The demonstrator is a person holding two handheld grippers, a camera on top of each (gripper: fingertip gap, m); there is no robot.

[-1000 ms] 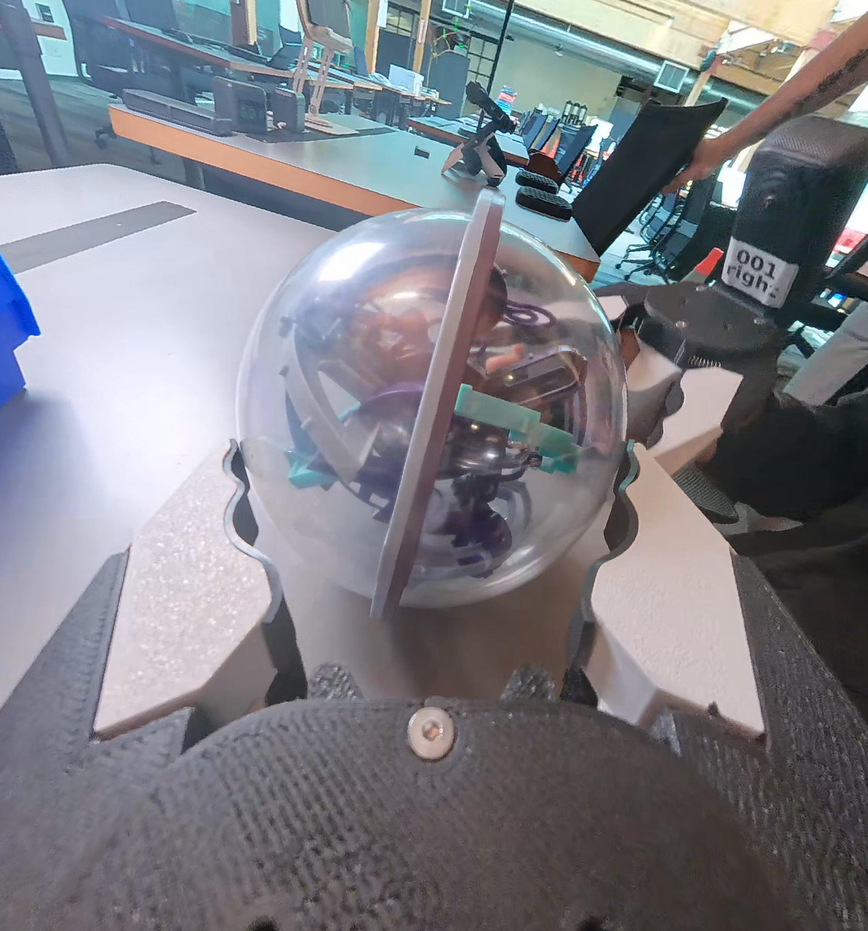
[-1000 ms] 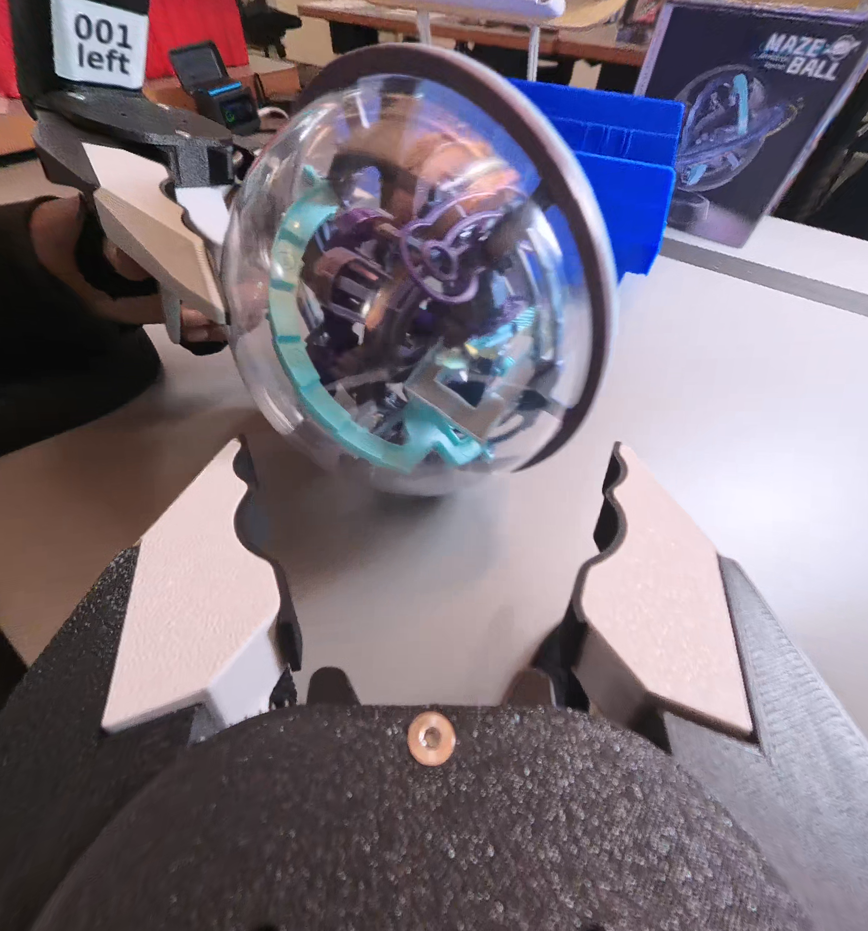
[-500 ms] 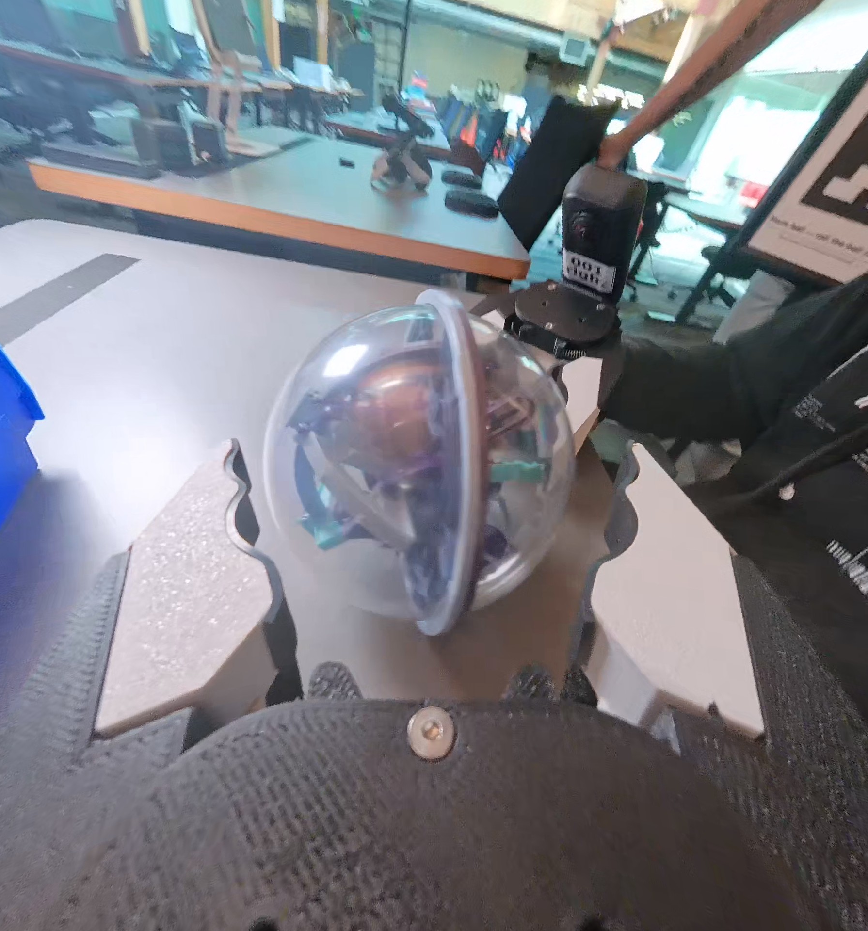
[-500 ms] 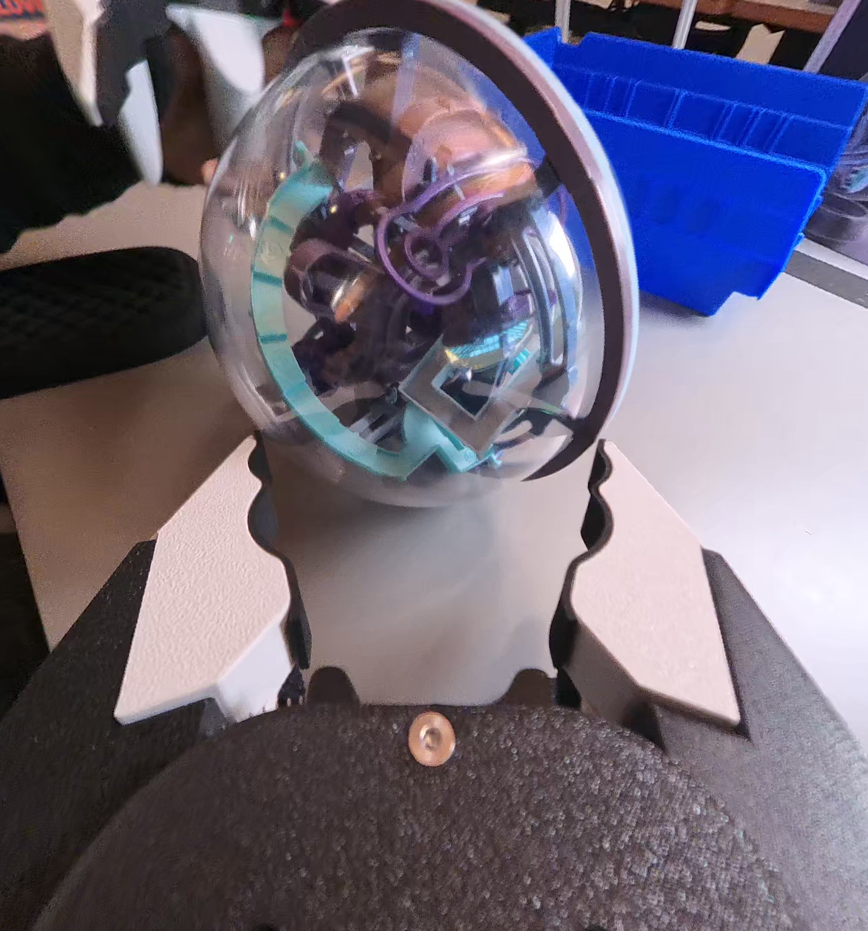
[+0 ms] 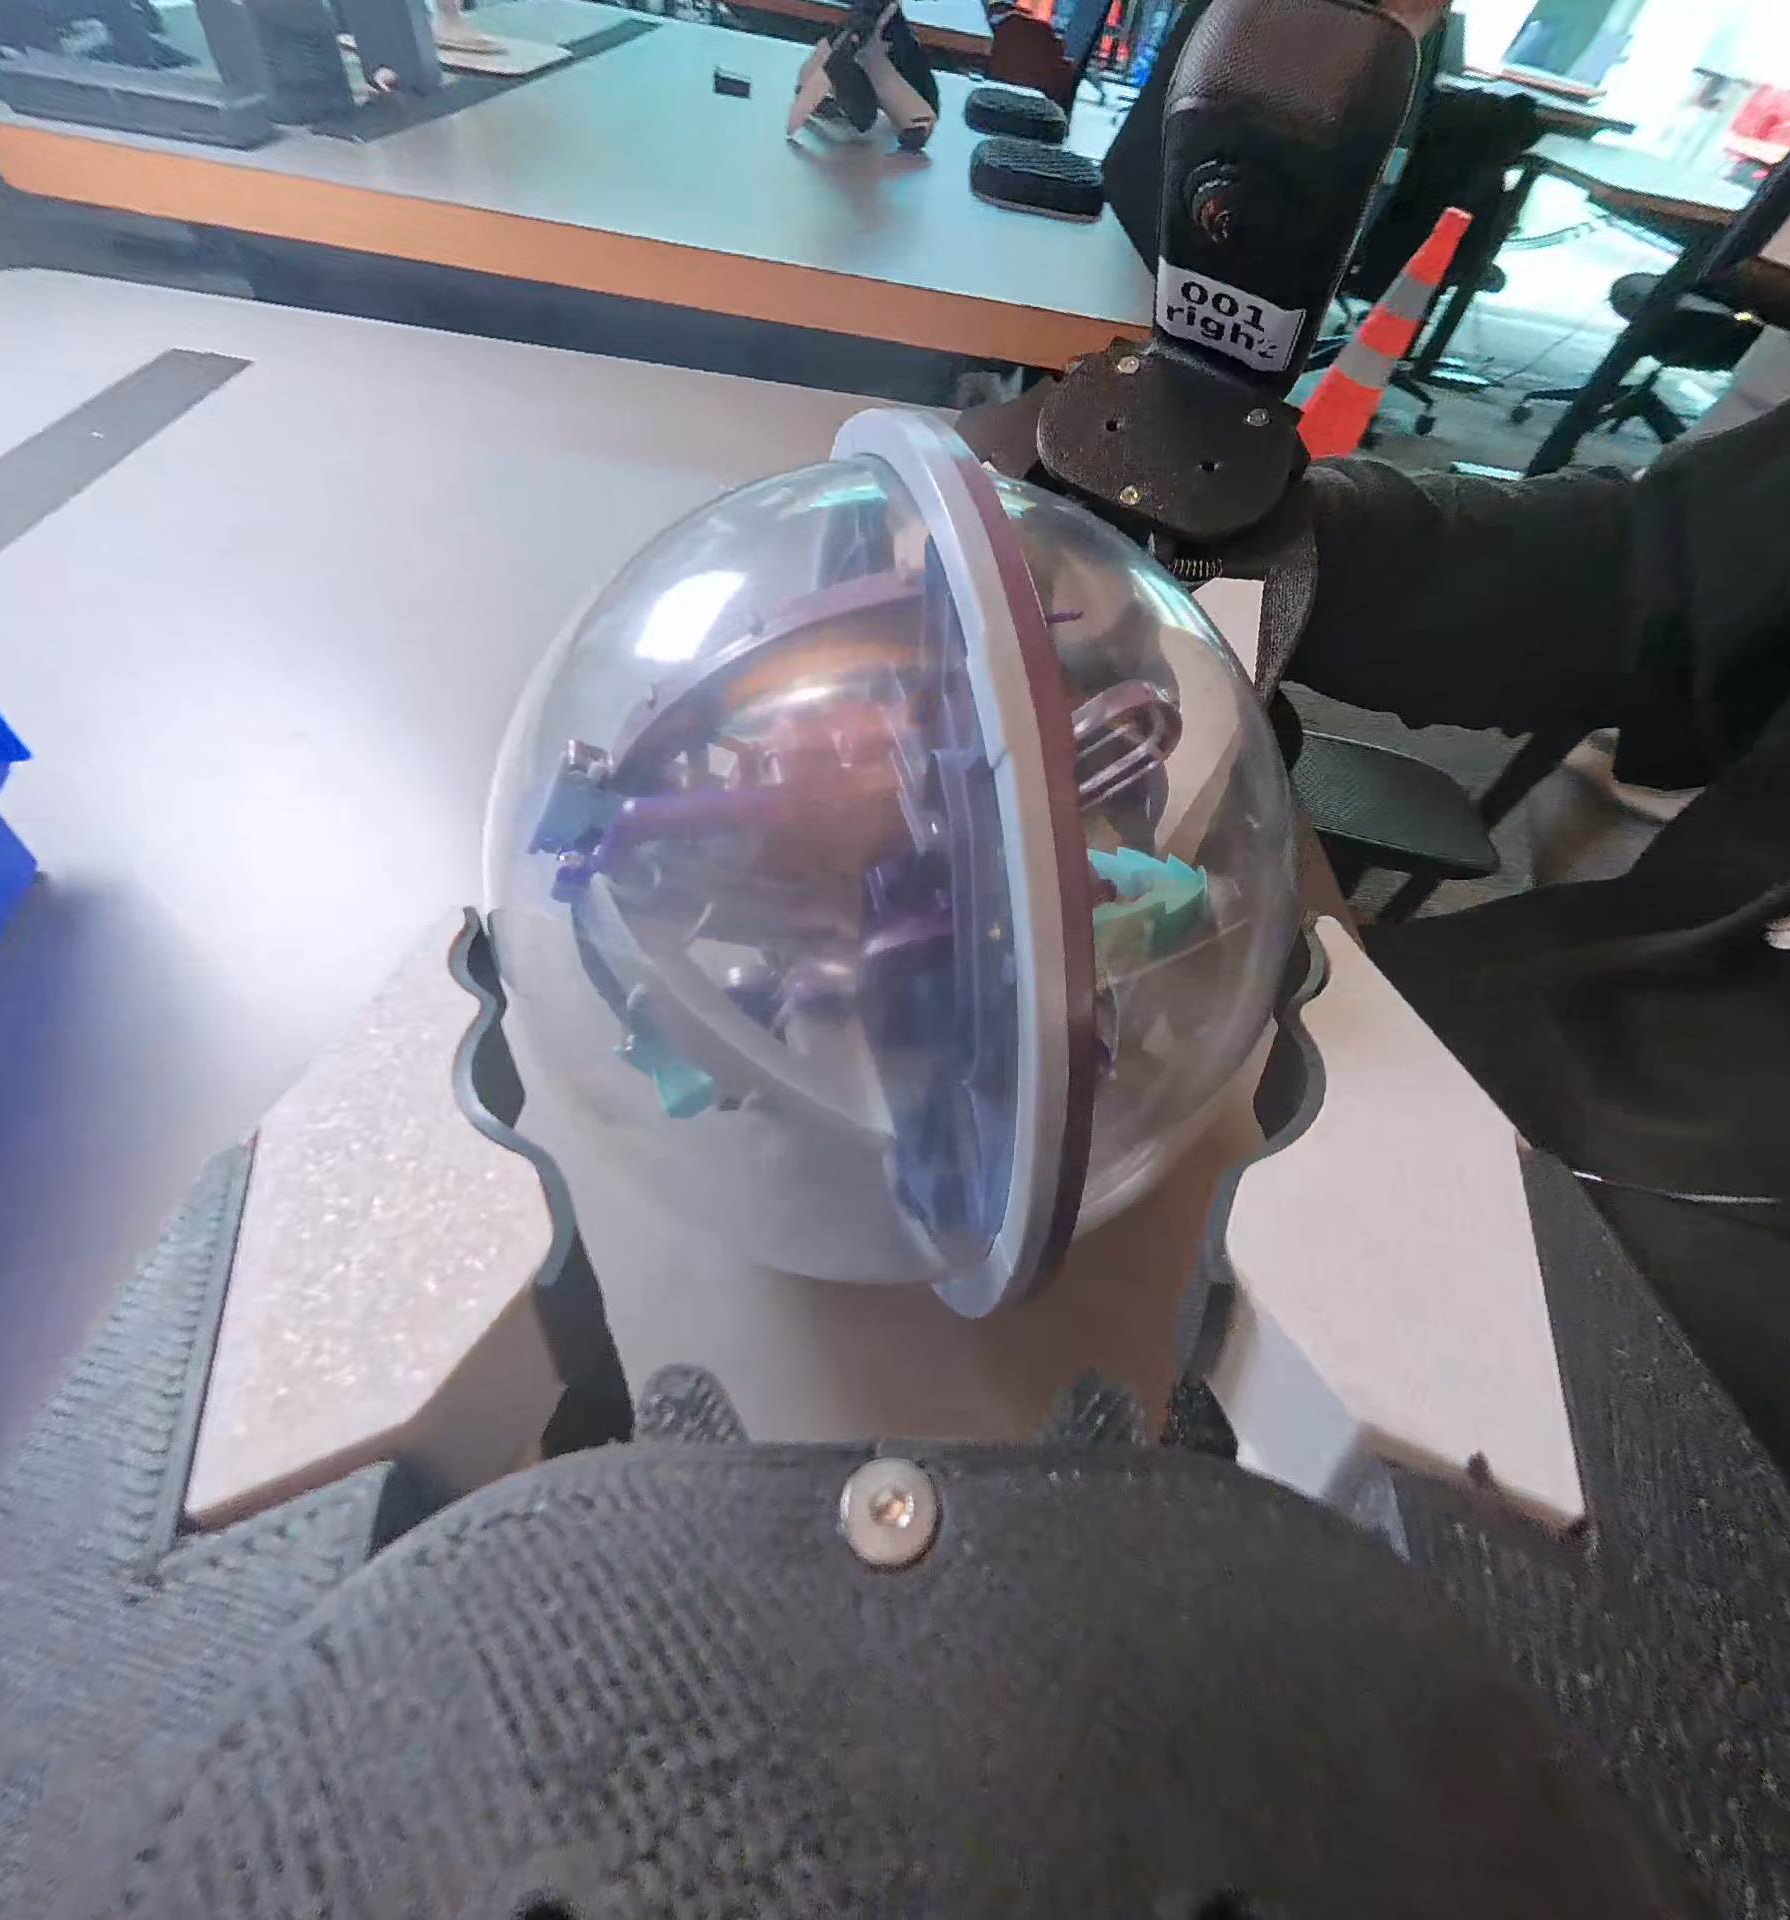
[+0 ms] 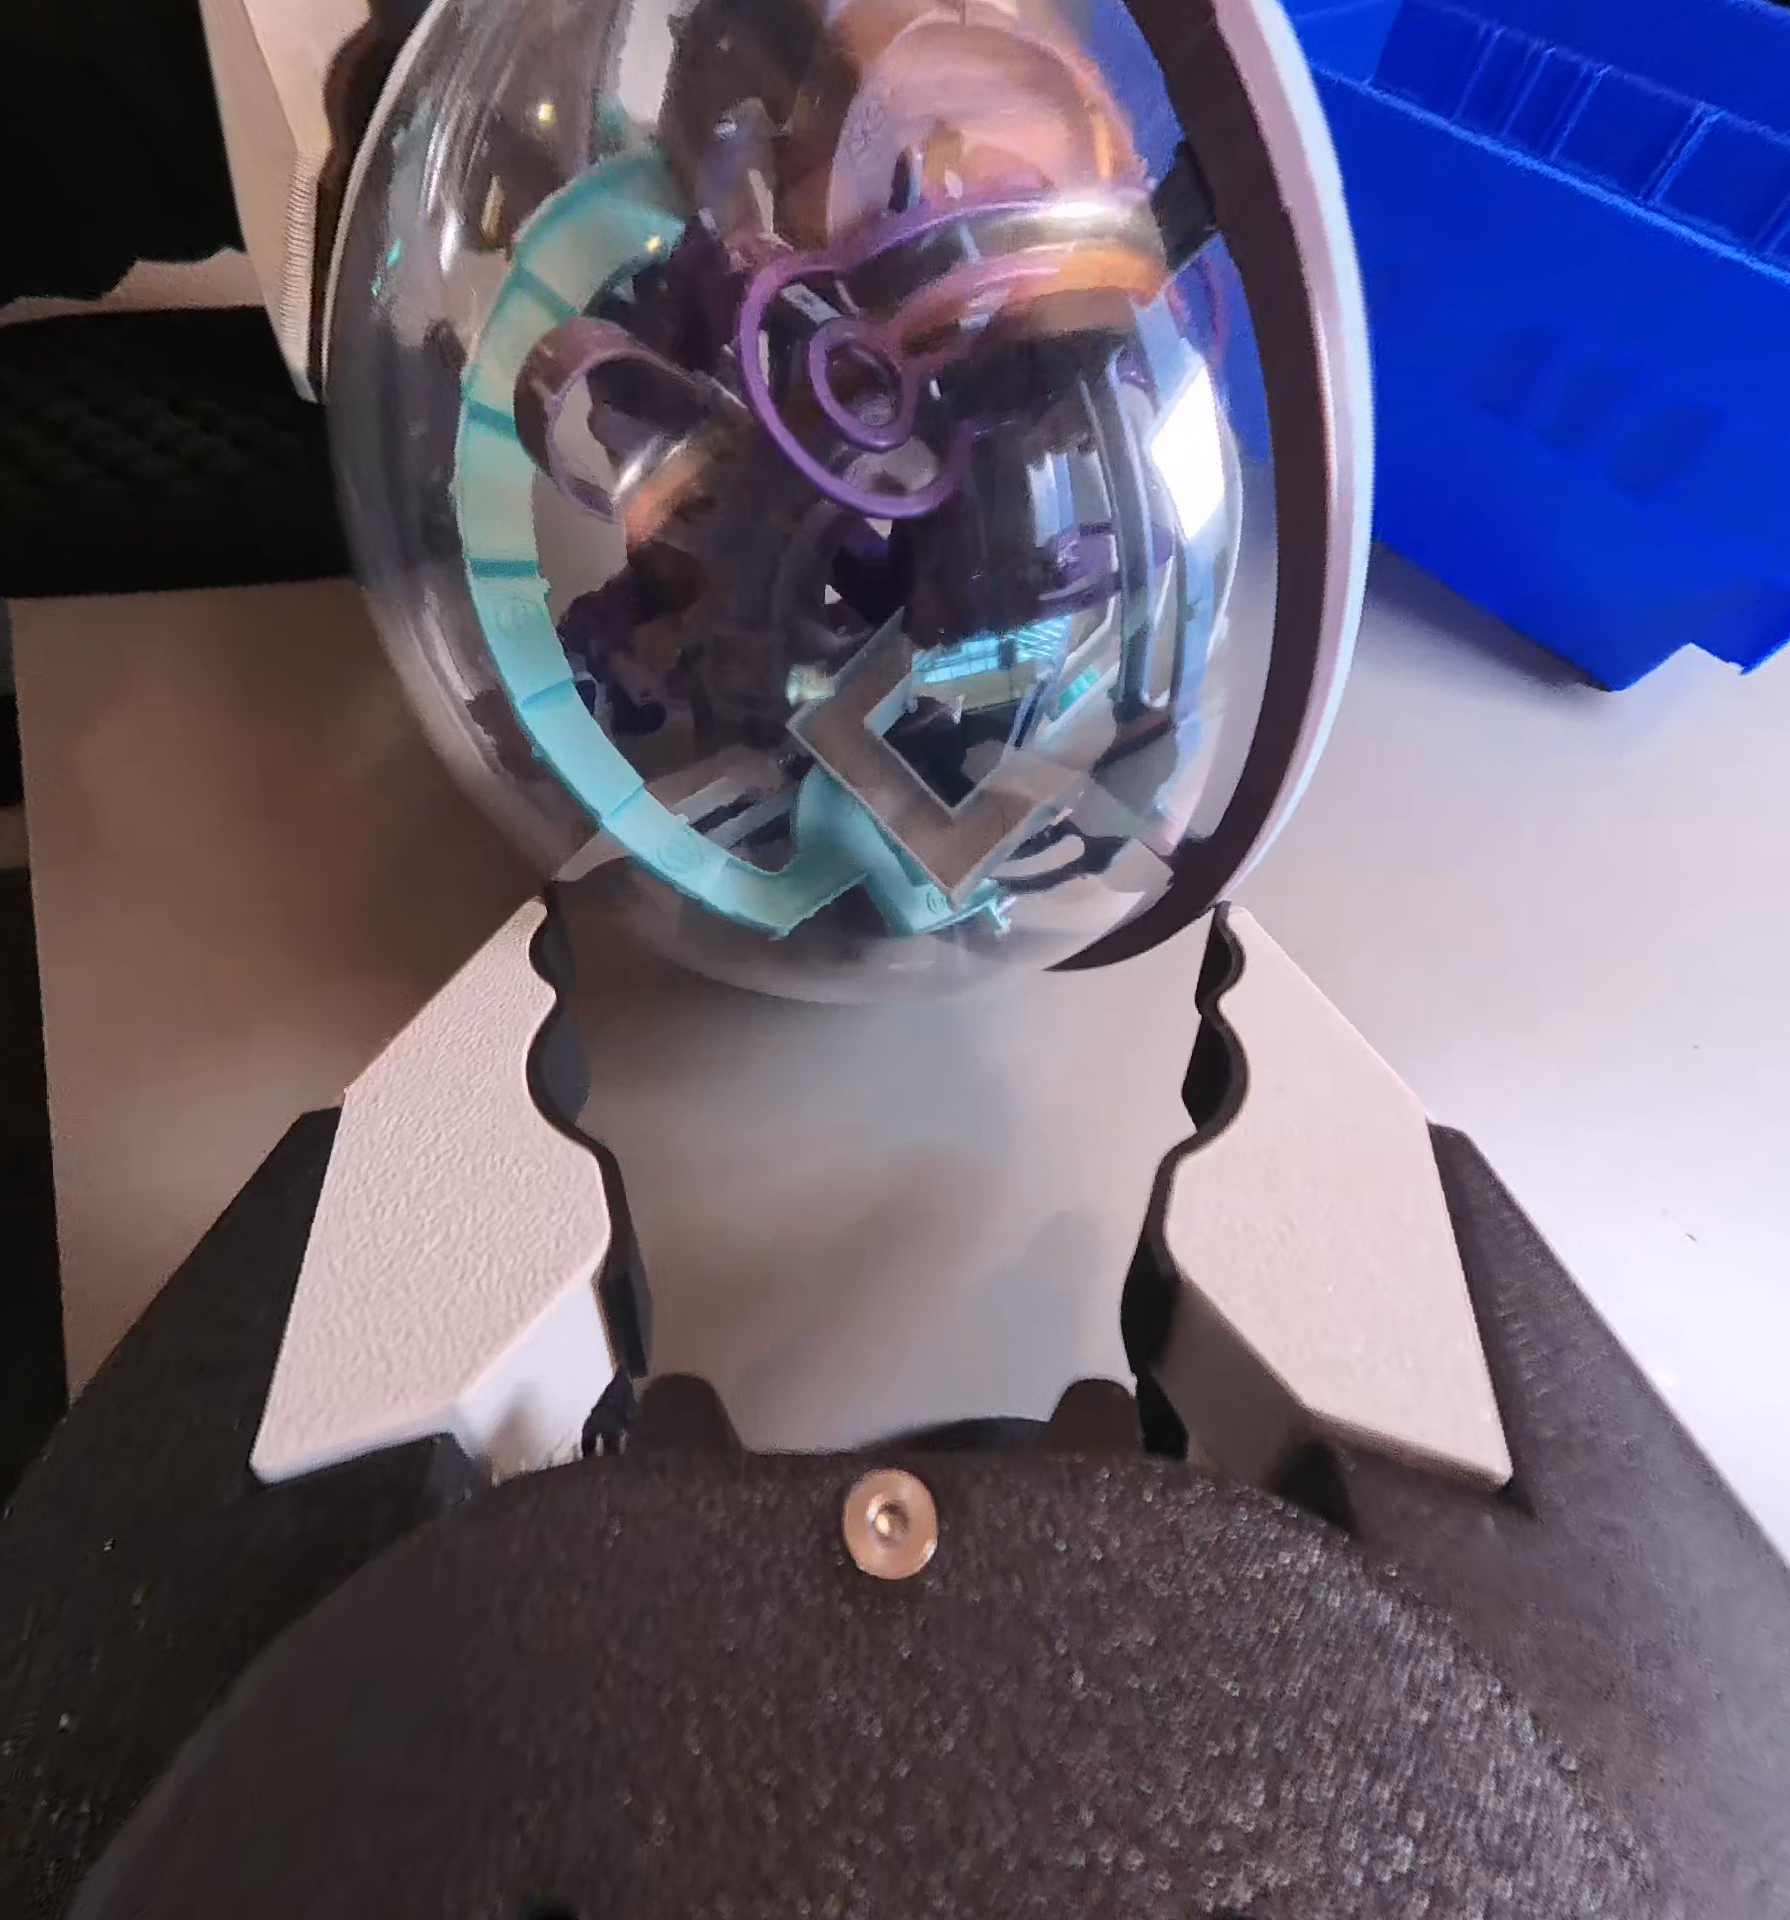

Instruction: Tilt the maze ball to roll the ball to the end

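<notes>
we saw the maze ball (image 5: 886,883) on the table (image 5: 247,623), at 12 o'clock from both grippers. the left gripper (image 5: 886,977) was clenched on it, pads against its clear sides. the right gripper (image 6: 886,935) stood open, tips just at the ball's near underside. a blue bin (image 6: 1597,364) lay at 2 o'clock in the right view.

Two black textured gripper bodies, pale beige fingers (image 5: 371,1226) with wavy dark pads, silver screw (image 5: 889,1509), black sleeve (image 5: 1556,592)
</notes>
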